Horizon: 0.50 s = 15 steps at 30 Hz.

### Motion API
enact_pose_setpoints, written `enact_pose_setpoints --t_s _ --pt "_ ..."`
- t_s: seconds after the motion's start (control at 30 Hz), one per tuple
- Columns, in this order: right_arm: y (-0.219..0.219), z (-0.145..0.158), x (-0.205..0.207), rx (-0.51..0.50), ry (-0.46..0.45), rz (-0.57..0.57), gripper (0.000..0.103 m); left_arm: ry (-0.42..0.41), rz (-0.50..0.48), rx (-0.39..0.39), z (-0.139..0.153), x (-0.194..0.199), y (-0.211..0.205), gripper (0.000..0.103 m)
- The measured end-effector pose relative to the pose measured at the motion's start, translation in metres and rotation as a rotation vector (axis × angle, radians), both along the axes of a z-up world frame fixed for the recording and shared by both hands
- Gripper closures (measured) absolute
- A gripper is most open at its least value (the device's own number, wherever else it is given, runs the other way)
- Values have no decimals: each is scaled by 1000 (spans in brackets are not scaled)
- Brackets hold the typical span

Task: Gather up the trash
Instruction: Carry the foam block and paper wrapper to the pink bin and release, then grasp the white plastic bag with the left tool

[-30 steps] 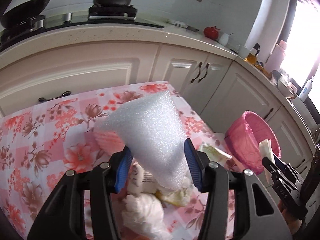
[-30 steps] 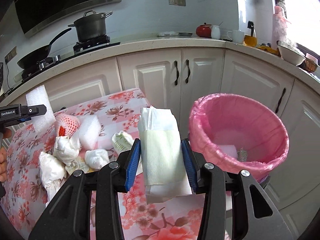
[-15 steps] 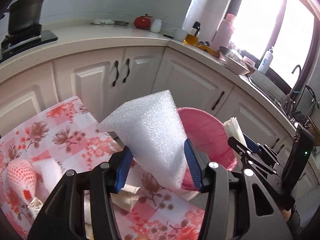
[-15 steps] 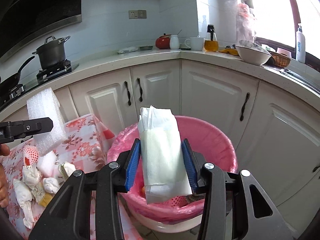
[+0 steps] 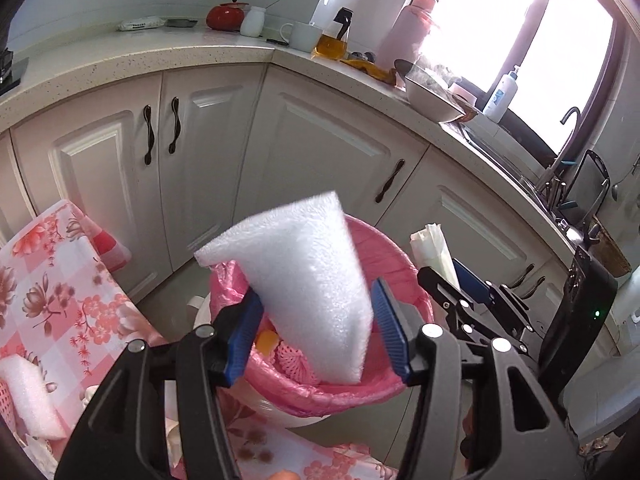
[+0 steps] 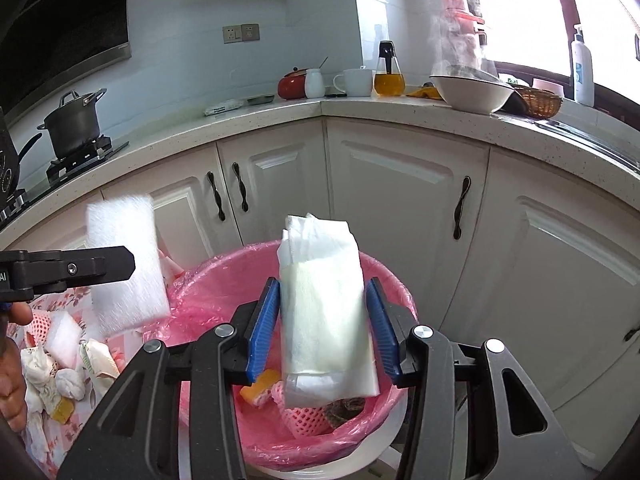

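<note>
A table under a pink floral checked tablecloth [image 5: 60,280] carries a white foam block [image 5: 24,396] near its edge. Crumpled white tissue wads [image 6: 52,376] and a red foam fruit net [image 6: 40,322] lie beside it.

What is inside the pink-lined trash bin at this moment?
Inside the pink-lined trash bin lie a pink foam fruit net, an orange piece and something dark. The white packet between the gripper's jaws covers the rest.

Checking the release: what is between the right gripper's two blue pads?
A folded white packet, seen in the right wrist view, above the pink-lined bin. The right gripper jaws have just been opening; whether the pads grip it is unclear.
</note>
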State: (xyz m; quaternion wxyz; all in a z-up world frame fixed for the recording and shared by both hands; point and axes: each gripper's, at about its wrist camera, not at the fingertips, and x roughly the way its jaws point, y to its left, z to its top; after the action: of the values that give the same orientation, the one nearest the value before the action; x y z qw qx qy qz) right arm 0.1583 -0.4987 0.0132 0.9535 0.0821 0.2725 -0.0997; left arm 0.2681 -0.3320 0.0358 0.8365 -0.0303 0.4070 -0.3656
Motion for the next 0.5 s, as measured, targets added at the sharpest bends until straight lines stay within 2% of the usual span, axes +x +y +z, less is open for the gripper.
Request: enact_pose_setpoints --t_s 0.07,0.13,0.33,0.5 --pt "-4 -2 0 4 -2 -8 44 18 -4 -7 -3 5 -3 37" --pt "-5 -3 -1 3 -7 -9 41 26 -4 -13 -5 6 -4 28" --pt "-4 -8 -5 13 3 -11 41 26 17 -13 -9 2 3 28" --pt "0 -6 -21 1 -13 -28 38 -4 72 -4 -12 -17 31 25"
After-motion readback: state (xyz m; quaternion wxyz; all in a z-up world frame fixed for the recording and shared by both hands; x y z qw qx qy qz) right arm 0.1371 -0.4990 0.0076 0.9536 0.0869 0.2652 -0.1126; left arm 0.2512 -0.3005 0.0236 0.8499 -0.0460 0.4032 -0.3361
